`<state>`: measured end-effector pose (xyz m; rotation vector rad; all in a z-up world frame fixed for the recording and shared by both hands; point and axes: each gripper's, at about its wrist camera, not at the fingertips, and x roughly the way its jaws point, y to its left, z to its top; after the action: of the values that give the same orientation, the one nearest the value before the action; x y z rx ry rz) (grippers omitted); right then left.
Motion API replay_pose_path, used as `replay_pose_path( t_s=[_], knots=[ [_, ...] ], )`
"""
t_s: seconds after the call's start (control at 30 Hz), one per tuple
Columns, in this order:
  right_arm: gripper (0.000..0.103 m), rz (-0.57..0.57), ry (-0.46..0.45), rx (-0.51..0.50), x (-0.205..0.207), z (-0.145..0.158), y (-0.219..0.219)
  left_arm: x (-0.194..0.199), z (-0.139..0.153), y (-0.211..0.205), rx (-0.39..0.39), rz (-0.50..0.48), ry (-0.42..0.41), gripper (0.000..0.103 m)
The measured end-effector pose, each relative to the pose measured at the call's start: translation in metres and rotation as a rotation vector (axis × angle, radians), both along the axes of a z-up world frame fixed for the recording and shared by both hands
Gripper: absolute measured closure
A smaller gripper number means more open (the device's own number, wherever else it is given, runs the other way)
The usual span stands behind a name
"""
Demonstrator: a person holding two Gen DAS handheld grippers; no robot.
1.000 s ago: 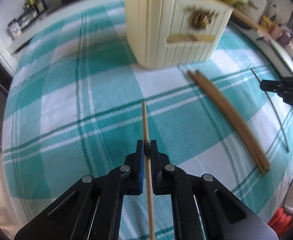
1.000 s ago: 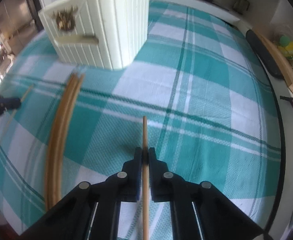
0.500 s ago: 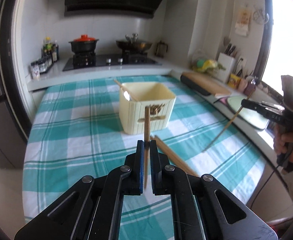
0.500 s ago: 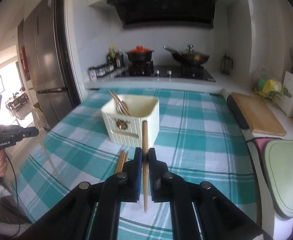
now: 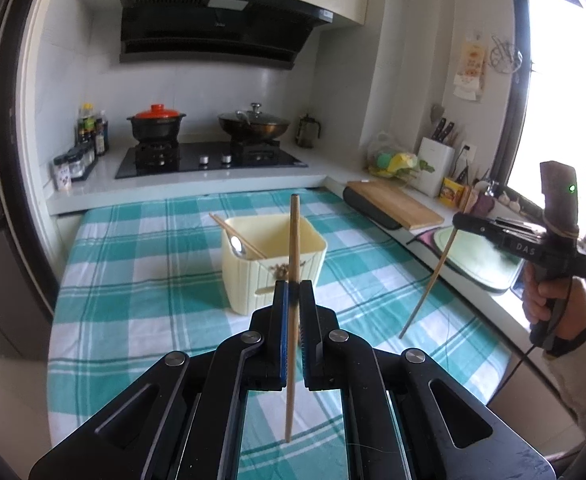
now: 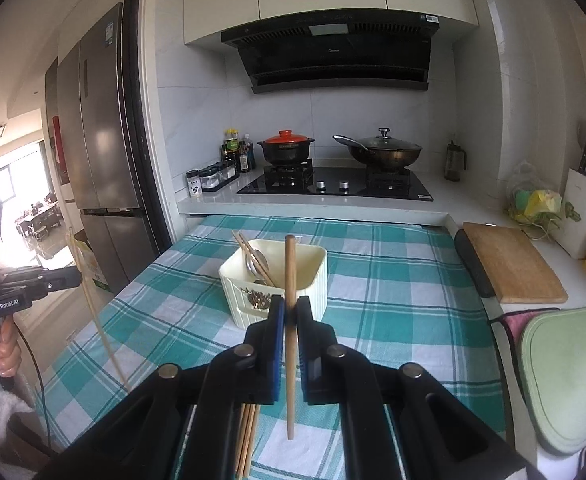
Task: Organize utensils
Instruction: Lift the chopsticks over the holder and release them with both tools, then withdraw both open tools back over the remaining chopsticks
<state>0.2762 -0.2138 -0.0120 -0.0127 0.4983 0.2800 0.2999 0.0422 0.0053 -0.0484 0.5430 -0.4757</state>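
A cream ribbed utensil box (image 5: 253, 276) (image 6: 317, 268) stands on the teal checked tablecloth (image 5: 141, 264), holding chopsticks and a spoon (image 5: 236, 244). My left gripper (image 5: 293, 286) is shut on one wooden chopstick (image 5: 294, 232), held upright in the air short of the box. My right gripper (image 6: 290, 302) is shut on another wooden chopstick (image 6: 290, 264), also upright and short of the box. Each gripper shows in the other's view, the right (image 5: 459, 222) and the left (image 6: 75, 278). More chopsticks (image 6: 247, 436) lie on the cloth under my right gripper.
A stove with a red-lidded pot (image 5: 155, 122) and a wok (image 6: 385, 150) lies behind the table. A wooden cutting board (image 6: 509, 262) and a green board (image 6: 565, 376) sit on the right counter. A fridge (image 6: 97, 140) stands at left.
Both grippers have lifted their chopsticks off the cloth and tilted up from looking down at the table to facing the kitchen. The chopsticks now hang in the air.
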Motion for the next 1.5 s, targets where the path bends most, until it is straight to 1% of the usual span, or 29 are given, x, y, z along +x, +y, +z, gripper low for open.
replay_pose_path(
  t_s=[0.17,0.27,0.37,0.43,0.5,0.57,0.63,0.67,0.73,0.77,0.83,0.87,0.9,0.93,1.03,1.07,1.1,1.13,1.17,1.2,1.23,1.27,1.3,1.37,1.4,1.43,1.47,1.5],
  knots=[
    [0.097,0.01,-0.024,-0.031,0.023,0.02,0.001,0.016,0.029,-0.004,0.014,0.013,-0.055,0.1],
    [0.097,0.015,-0.057,-0.035,0.04,0.036,0.005,0.036,0.053,-0.009,0.012,0.033,-0.111,0.1],
    [0.097,0.014,-0.11,-0.026,0.061,0.055,0.013,0.067,0.078,-0.017,0.0,0.076,-0.181,0.1],
    [0.097,0.015,-0.145,-0.016,0.073,0.065,0.018,0.086,0.088,-0.021,-0.009,0.111,-0.22,0.1],
    [0.097,0.02,-0.2,-0.013,0.086,0.075,0.027,0.108,0.093,-0.027,-0.022,0.151,-0.265,0.1],
    [0.097,0.024,-0.244,-0.018,0.098,0.078,0.036,0.127,0.09,-0.032,-0.035,0.179,-0.273,0.1],
    [0.097,0.034,-0.27,-0.025,0.116,0.073,0.047,0.153,0.078,-0.038,-0.063,0.198,-0.244,0.1],
    [0.097,0.037,-0.272,-0.029,0.123,0.068,0.05,0.16,0.072,-0.039,-0.068,0.201,-0.228,0.1],
    [0.097,0.04,-0.25,-0.048,0.139,0.056,0.057,0.185,0.051,-0.046,-0.071,0.204,-0.163,0.1],
    [0.097,0.043,-0.206,-0.065,0.153,0.043,0.061,0.19,0.045,-0.048,-0.067,0.202,-0.14,0.1],
    [0.097,0.048,-0.105,-0.089,0.177,0.021,0.065,0.21,0.021,-0.053,-0.052,0.187,-0.051,0.1],
    [0.097,0.047,-0.07,-0.099,0.185,0.013,0.066,0.217,0.012,-0.055,-0.043,0.182,-0.018,0.1],
    [0.097,0.048,-0.017,-0.112,0.196,0.002,0.068,0.227,-0.003,-0.057,-0.027,0.175,0.029,0.1],
    [0.097,0.052,0.042,-0.117,0.207,-0.012,0.069,0.232,-0.012,-0.059,-0.018,0.168,0.059,0.1],
    [0.097,0.061,0.153,-0.112,0.23,-0.04,0.071,0.248,-0.039,-0.064,-0.001,0.149,0.149,0.1],
    [0.096,0.062,0.172,-0.099,0.234,-0.046,0.07,0.25,-0.045,-0.066,0.003,0.151,0.169,0.099],
    [0.096,0.055,0.18,-0.083,0.237,-0.05,0.069,0.251,-0.05,-0.068,0.007,0.159,0.188,0.097],
    [0.093,0.042,0.183,-0.065,0.24,-0.053,0.068,0.25,-0.053,-0.066,0.005,0.168,0.207,0.086],
    [0.078,0.028,0.185,-0.047,0.241,-0.052,0.064,0.247,-0.054,-0.067,0.001,0.167,0.214,0.075],
    [0.07,0.015,0.181,-0.015,0.239,-0.05,0.06,0.242,-0.053,-0.065,-0.005,0.166,0.219,0.048],
    [0.059,0.007,0.172,0.012,0.236,-0.046,0.055,0.233,-0.049,-0.061,-0.012,0.168,0.208,0.029],
    [0.059,0.001,0.155,0.032,0.227,-0.04,0.049,0.225,-0.046,-0.057,-0.014,0.168,0.196,0.024],
    [0.059,0.0,0.149,0.031,0.223,-0.036,0.047,0.211,-0.042,-0.052,-0.002,0.155,0.187,0.02],
    [0.059,-0.003,0.127,0.011,0.202,-0.027,0.036,0.195,-0.041,-0.046,0.031,0.129,0.206,0.016],
    [0.059,-0.007,0.124,-0.003,0.194,-0.025,0.032,0.184,-0.044,-0.042,0.057,0.117,0.223,0.013],
    [0.058,-0.011,0.13,-0.024,0.18,-0.025,0.025,0.17,-0.049,-0.037,0.094,0.107,0.248,0.009],
    [0.058,-0.011,0.148,-0.039,0.172,-0.027,0.019,0.16,-0.055,-0.034,0.119,0.103,0.268,0.008],
    [0.058,-0.011,0.166,-0.051,0.161,-0.032,0.013,0.142,-0.069,-0.029,0.152,0.097,0.303,0.008]
  ],
)
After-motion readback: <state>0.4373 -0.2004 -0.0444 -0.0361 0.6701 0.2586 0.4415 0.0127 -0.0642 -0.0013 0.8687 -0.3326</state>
